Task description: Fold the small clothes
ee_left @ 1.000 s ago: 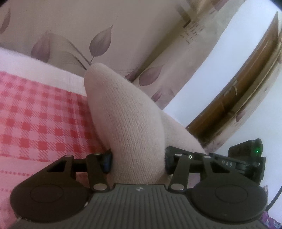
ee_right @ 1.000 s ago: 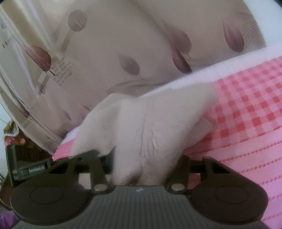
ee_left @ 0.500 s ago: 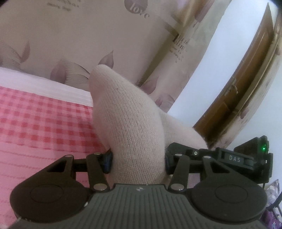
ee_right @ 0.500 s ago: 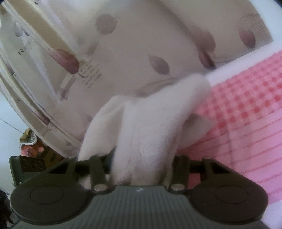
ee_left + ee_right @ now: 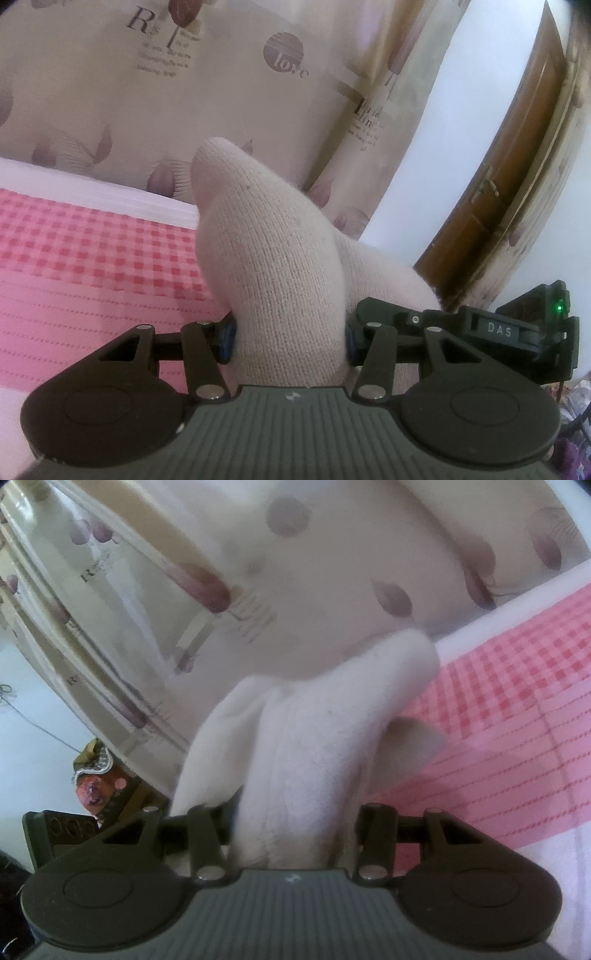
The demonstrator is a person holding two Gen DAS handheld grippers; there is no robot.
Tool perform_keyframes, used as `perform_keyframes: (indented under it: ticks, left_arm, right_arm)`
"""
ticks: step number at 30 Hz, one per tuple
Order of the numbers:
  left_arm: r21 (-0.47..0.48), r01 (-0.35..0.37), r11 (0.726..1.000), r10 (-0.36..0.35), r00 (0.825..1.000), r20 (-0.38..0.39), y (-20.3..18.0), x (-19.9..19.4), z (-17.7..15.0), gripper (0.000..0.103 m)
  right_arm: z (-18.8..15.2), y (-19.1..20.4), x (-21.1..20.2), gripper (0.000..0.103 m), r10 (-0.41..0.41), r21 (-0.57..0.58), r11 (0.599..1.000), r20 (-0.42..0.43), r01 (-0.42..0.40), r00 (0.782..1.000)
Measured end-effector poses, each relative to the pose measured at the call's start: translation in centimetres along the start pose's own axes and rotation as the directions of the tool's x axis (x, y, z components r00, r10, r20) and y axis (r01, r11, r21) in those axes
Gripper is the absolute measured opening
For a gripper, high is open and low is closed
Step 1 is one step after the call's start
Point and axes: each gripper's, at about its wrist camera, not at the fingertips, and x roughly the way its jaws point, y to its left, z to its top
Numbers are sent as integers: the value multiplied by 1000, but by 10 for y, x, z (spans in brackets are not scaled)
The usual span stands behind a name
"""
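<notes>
Both grippers clench the same pale knit garment (image 5: 280,266), left gripper (image 5: 290,334) and right gripper (image 5: 295,827) each with a bunched fold wedged between the fingers, cloth standing up past the fingertips. Against a second ago, the curtain (image 5: 110,92) fills more of each view and the pink checked bedcover (image 5: 74,258) has slid lower and further beyond the fingers: the piece is being lifted and carried, grip unchanged. Reads as mid-fold, one edge raised to lay over. Below the fingers, bedcover with a white strip at its far edge; behind, leaf-print curtain; wooden door (image 5: 517,206) off to the right of the left fingers
</notes>
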Motion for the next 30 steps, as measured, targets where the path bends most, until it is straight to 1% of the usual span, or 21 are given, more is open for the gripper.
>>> perform_keyframes:
  ticks: [11,21,30]
  left_arm:
    - [-4,-24,1000,24,1000,13,-2,-47,-17,51]
    - [-13,-29,999,29,999,20,1,-73,-29,51]
    - [-21,-34,999,34,999,29,7,-86,-34,52]
  right_arm:
    - [-32,32,-10,49,27,1,1000,-6,-27,1000]
    - [-52,50,-15,49,26,-9,1000,-14,-26,1000]
    - [-62,61,-13,49,30,-14,999,-15,-30,999]
